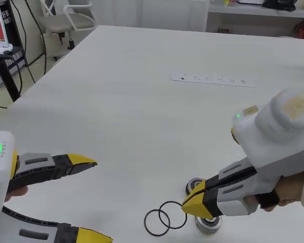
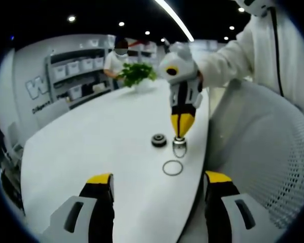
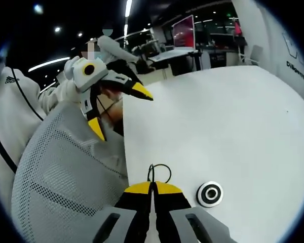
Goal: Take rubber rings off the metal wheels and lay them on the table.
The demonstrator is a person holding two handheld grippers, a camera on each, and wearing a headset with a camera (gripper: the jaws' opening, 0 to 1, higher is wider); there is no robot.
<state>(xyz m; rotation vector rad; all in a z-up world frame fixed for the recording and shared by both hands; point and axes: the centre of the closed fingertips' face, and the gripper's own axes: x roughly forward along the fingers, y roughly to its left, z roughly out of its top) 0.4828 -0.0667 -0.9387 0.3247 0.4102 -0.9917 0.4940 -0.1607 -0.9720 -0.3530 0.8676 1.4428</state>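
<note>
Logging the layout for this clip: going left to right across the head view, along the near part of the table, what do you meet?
In order: left gripper → two overlapping rubber rings → right gripper. The metal wheels overlap the right gripper, so they are left unplaced.

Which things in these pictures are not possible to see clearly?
Head view: the near wheel lies under the right gripper; whether a ring sits on it is hidden.
Head view: the far wheel is half covered by that gripper.
Left gripper view: the rings are too small to count.
</note>
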